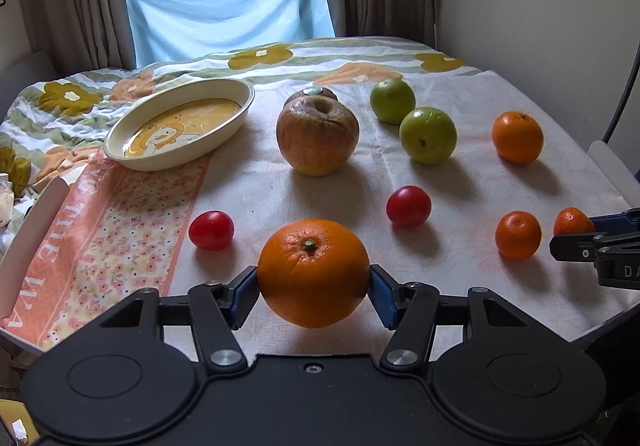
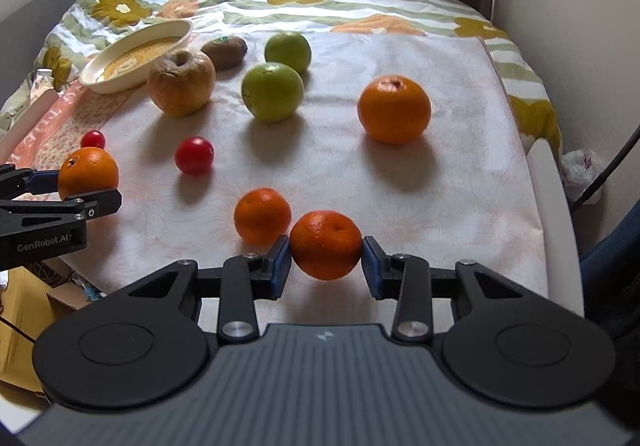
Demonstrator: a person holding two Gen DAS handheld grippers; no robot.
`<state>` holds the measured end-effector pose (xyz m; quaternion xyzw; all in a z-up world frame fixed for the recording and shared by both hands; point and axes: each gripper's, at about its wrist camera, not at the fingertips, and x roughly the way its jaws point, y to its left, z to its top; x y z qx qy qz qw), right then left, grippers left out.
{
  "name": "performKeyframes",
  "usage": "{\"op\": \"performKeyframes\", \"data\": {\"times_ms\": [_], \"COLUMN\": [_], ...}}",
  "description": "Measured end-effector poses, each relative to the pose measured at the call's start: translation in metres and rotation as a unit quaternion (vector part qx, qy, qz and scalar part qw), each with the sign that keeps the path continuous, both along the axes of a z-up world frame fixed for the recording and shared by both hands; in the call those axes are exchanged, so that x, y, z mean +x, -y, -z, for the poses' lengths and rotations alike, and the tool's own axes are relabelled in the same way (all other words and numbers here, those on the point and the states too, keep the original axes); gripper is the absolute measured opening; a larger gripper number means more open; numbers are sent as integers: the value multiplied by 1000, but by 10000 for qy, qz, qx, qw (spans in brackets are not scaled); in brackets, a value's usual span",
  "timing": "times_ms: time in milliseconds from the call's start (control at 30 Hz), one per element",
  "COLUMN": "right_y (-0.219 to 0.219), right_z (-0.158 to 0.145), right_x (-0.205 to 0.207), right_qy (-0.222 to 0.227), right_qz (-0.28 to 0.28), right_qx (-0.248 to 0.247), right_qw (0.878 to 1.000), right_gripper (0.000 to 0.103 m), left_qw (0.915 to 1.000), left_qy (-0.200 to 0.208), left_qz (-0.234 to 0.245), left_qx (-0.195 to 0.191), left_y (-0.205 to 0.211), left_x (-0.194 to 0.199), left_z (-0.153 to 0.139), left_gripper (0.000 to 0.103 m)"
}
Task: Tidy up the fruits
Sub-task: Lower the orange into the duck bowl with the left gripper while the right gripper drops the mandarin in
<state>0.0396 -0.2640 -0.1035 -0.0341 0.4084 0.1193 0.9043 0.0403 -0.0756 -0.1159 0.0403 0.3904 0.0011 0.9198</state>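
**Two citrus in hand, dish waiting at the far left**

Curtains and a pale blue cloth over the window close off the back of the room; in front of them a table [image 1: 520, 182] lies under a floral spread and a white cloth, with the fruit scattered loose across it.

With my left gripper [image 1: 314, 292] I have the large orange [image 1: 314, 272] pinched across its middle, both blue pads pressed to its sides, stem end up. My right gripper [image 2: 326, 260] is closed on a small mandarin [image 2: 325, 244], pads against its flanks, a second mandarin [image 2: 262, 215] just beside it on the cloth. Gripping each at the widest part keeps a round thing from squirting out, I judge.

Everything else lies untouched: a wrinkled apple [image 1: 317, 134], a kiwi [image 2: 224, 52] behind it, two green apples [image 1: 428, 134], two red tomatoes [image 1: 408, 206] and another orange [image 1: 517, 136] far right. An oval dish [image 1: 180, 126] sits empty at the far left, likely where the fruit belongs.
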Motion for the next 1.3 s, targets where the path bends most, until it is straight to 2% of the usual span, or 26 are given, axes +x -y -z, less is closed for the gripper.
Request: {"op": "performKeyframes", "data": {"times_ms": [333, 700, 1000, 1300], "right_y": [-17, -72, -138, -202], "right_z": [-51, -111, -133, -133], "right_x": [-2, 16, 50, 111], "right_qy": [282, 511, 454, 518], "right_qz": [-233, -664, -658, -612], "right_qx": [16, 88, 225, 218], "right_qw": [9993, 9964, 9965, 9965], "right_gripper": [53, 53, 53, 53], "left_qw": [9991, 9954, 9964, 9975], "left_qy": [300, 747, 685, 666], "left_qz": [-258, -600, -499, -249], "left_qx": [-117, -23, -51, 3], "left_y": [-11, -64, -120, -170], "left_x": [-12, -2, 29, 89], "left_z": [-47, -101, -114, -113], "left_gripper": [63, 63, 63, 63]}}
